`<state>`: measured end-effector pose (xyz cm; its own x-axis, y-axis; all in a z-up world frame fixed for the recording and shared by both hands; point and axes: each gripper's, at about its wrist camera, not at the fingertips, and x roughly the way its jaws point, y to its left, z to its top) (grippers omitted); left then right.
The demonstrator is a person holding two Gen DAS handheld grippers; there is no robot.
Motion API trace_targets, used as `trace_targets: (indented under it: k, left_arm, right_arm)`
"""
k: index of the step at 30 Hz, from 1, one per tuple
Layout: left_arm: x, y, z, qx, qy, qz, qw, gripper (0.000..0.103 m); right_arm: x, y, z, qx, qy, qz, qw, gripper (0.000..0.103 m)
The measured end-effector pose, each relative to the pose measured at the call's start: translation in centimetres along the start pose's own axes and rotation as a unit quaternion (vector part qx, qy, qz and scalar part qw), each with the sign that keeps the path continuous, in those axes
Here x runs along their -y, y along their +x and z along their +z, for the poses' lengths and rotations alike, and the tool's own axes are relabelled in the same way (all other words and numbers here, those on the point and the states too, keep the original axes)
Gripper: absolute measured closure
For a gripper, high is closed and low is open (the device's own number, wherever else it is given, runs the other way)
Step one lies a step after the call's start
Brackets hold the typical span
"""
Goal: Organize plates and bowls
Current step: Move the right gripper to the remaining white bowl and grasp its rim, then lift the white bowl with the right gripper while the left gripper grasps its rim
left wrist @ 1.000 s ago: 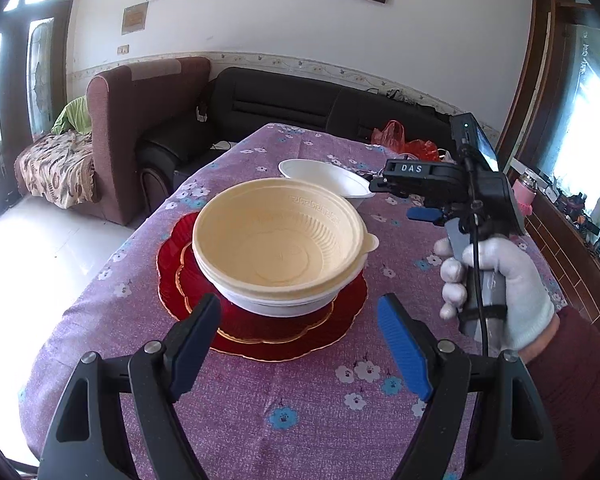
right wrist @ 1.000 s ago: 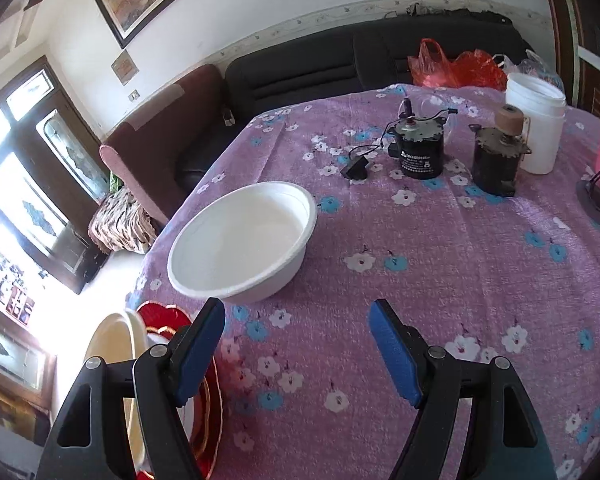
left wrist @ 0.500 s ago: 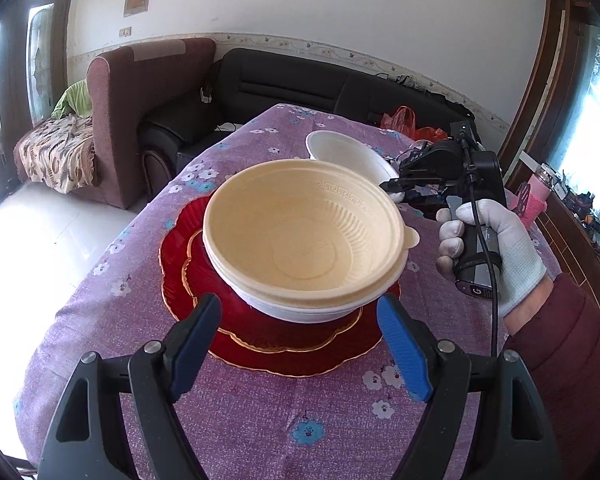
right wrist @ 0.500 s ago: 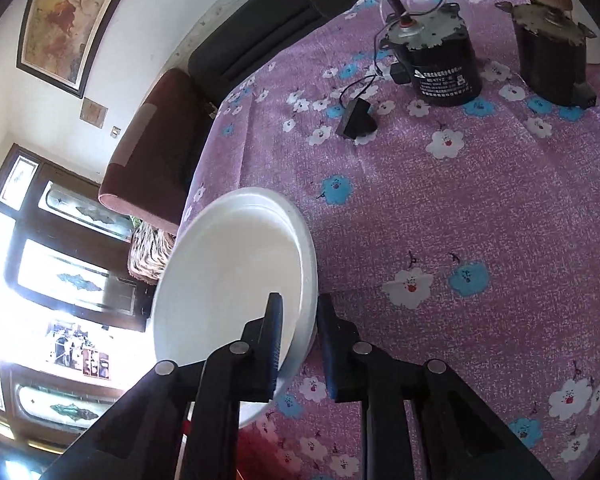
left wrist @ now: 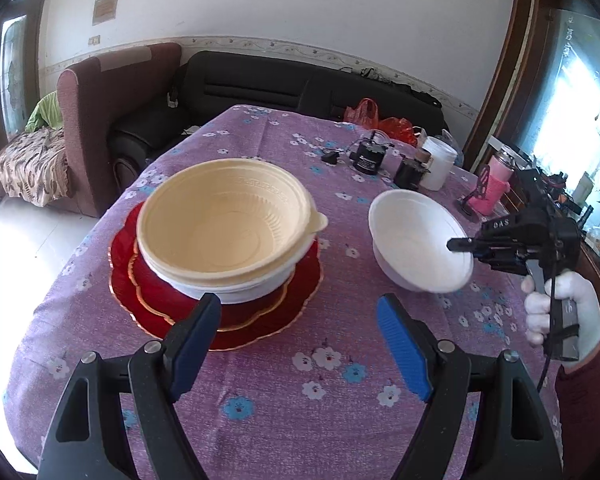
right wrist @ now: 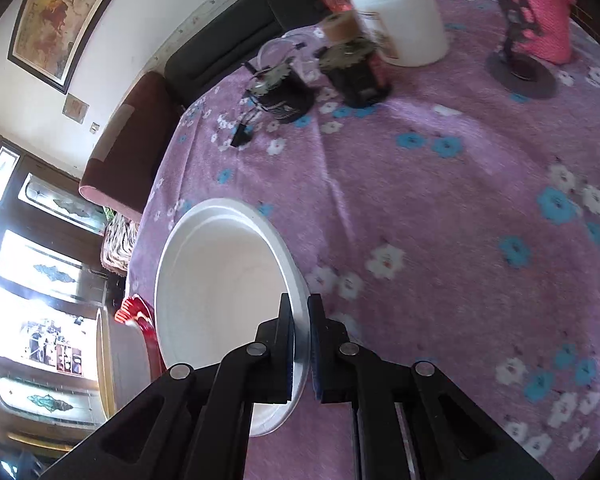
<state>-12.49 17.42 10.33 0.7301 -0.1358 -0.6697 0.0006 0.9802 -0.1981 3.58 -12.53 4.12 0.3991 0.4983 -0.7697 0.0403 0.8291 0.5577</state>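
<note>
A cream bowl [left wrist: 228, 224] sits nested in a white bowl on stacked red plates [left wrist: 156, 300] on the purple floral tablecloth. My left gripper [left wrist: 300, 336] is open and empty, just in front of the red plates. My right gripper [right wrist: 300, 312] is shut on the rim of a white bowl [right wrist: 216, 280] and holds it tilted above the table. In the left wrist view this white bowl [left wrist: 416, 248] hangs to the right of the stack, with the right gripper [left wrist: 456, 245] pinching its right rim.
At the table's far side stand two small dark motors [left wrist: 370, 158], a white plastic jar [left wrist: 440, 162], a pink knitted item [left wrist: 496, 192] and red plastic bags [left wrist: 380, 120]. A brown armchair [left wrist: 108, 120] and black sofa are beyond the table.
My right gripper closed on the white bowl's rim, lifted it off the table and carried it to the right of the stack. My left gripper pulled back a little and stayed open.
</note>
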Motion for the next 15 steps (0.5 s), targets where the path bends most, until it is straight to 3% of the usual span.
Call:
trace_targets:
  k: [5, 8, 11, 15]
  left_arm:
    - [4.5, 1.9, 0.1, -0.023, 0.029, -0.018, 0.9992, 0.023]
    - [6.9, 3.6, 0.1, -0.045, 0.038, -0.029, 0.9978, 0.023]
    - [8.9, 5.0, 0.2, -0.059, 0.052, -0.017, 0.9968, 0.023]
    - [10.6, 6.7, 0.4, -0.077, 0.060, -0.010, 0.9951, 0.024]
  right_arm:
    - [5.4, -3.0, -3.3, -0.016, 0.023, 0.010, 1.000, 0.093]
    - [6.8, -3.9, -4.2, 0.020, 0.013, 0.007, 1.000, 0.087]
    - [7.4, -4.5, -4.7, 0.073, 0.001, 0.012, 0.997, 0.069]
    - [7.8, -5.4, -5.3, 0.133, -0.017, 0.035, 0.990, 0.068]
